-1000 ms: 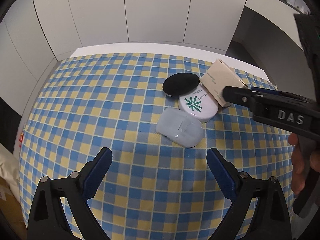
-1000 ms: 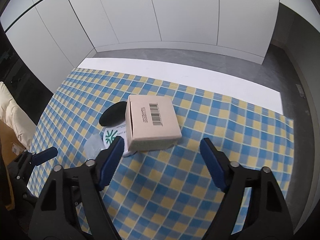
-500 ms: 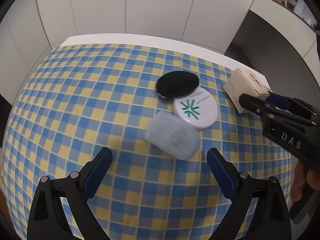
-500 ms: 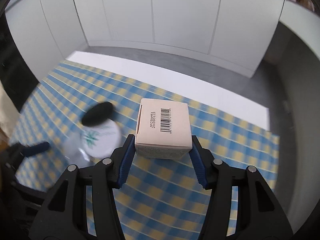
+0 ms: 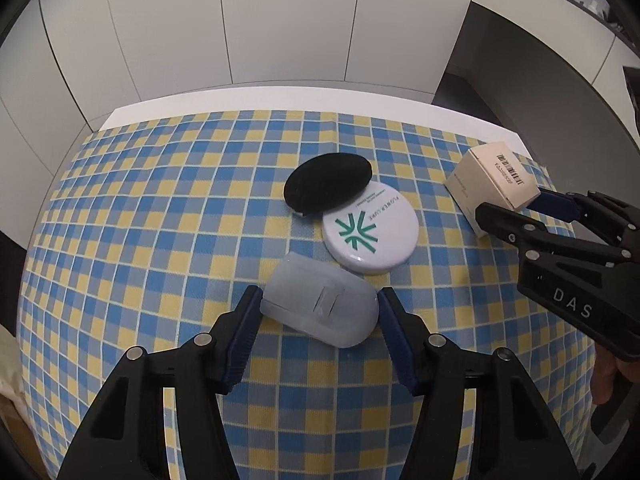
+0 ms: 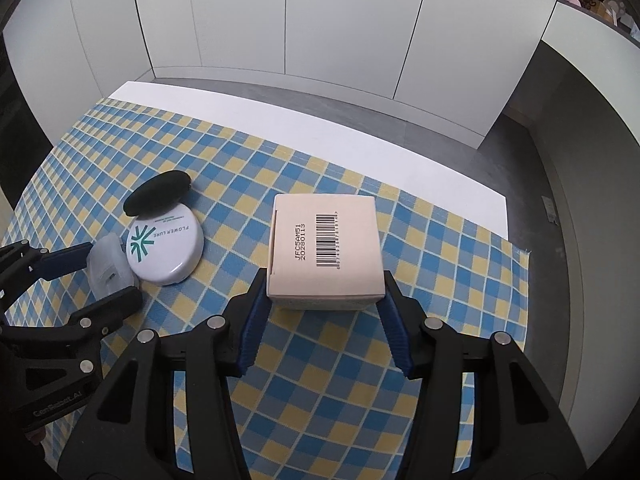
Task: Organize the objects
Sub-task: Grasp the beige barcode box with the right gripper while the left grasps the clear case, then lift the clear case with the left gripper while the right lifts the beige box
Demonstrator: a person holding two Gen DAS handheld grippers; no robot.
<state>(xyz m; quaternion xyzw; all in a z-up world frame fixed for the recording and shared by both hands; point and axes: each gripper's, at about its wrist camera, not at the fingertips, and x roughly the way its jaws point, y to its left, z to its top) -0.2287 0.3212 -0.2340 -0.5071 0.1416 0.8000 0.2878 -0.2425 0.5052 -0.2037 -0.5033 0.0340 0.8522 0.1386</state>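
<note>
Your left tongs [image 5: 318,310] are closing around the frosted case [image 5: 320,310] at the tabletop's [image 5: 160,220] near middle — wide apart a second ago. Your right tongs [image 6: 324,296] now pinch the beige box [image 6: 325,250] at the right — both lifts look ready.

Left gripper [image 5: 318,308] jaws closing around translucent case [image 5: 320,309], white compact [image 5: 371,237] beyond, checkered cloth [image 5: 160,220]
</note>
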